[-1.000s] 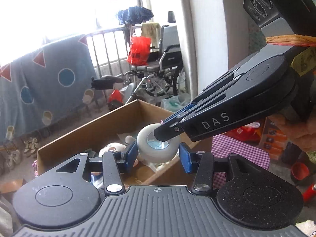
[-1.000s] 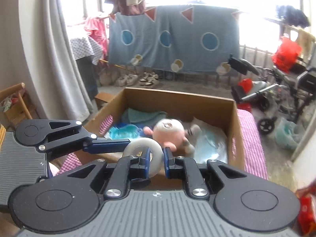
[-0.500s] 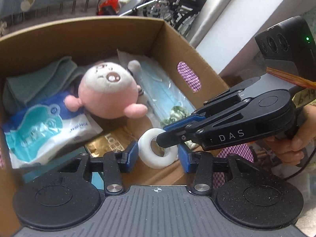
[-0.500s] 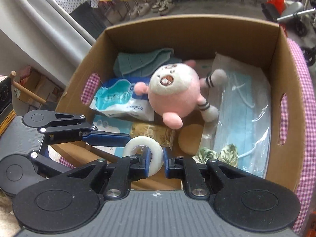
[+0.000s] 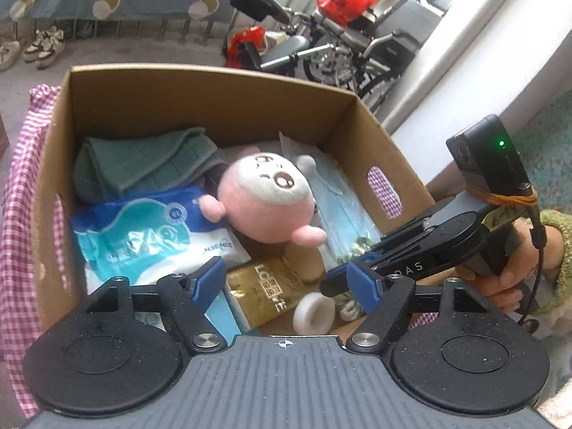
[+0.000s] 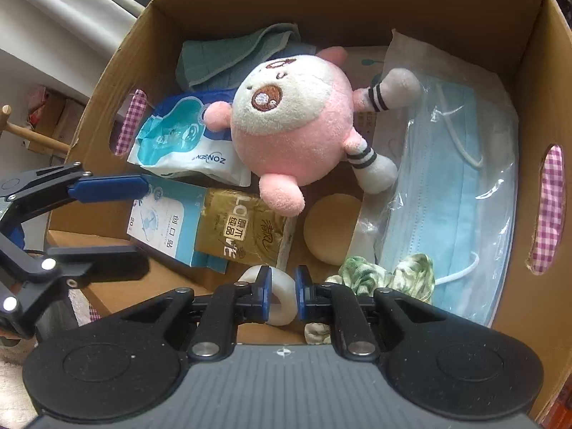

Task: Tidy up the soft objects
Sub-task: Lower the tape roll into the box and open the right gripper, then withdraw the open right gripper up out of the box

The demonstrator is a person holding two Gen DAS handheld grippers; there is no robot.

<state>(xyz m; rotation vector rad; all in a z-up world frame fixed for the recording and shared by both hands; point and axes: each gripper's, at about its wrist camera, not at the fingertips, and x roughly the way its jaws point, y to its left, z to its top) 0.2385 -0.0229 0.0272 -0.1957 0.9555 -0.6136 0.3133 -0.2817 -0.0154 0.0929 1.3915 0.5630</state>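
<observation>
A white soft ring [image 6: 283, 309] hangs low over the near end of the cardboard box [image 6: 357, 7], with my right gripper [image 6: 280, 293] shut on its rim. In the left wrist view the white ring [image 5: 314, 312] sits at the tip of the right gripper [image 5: 334, 287], clear of both left pads. My left gripper [image 5: 286, 280] is opening, its blue pads wide apart with nothing pressed between them. From the right wrist view the left gripper [image 6: 143, 218] stands over the box's left wall. A pink plush toy [image 6: 289, 125] lies in the box's middle.
The box [image 5: 214, 100] also holds a green towel [image 5: 143, 164], a blue wipes pack [image 5: 150, 236], a gold packet [image 6: 239, 232], a carton of plasters [image 6: 168, 221], bagged face masks [image 6: 454, 186], a green scrunchie [image 6: 386, 275] and a tan round pad [image 6: 332, 232]. Checked cloth [image 5: 21, 178] lies under it. A wheelchair [image 5: 357, 35] stands beyond.
Both grippers came down over the box, which now fills both views. The left jaws spread wide and let go of the white ring. The right gripper keeps hold of it.
</observation>
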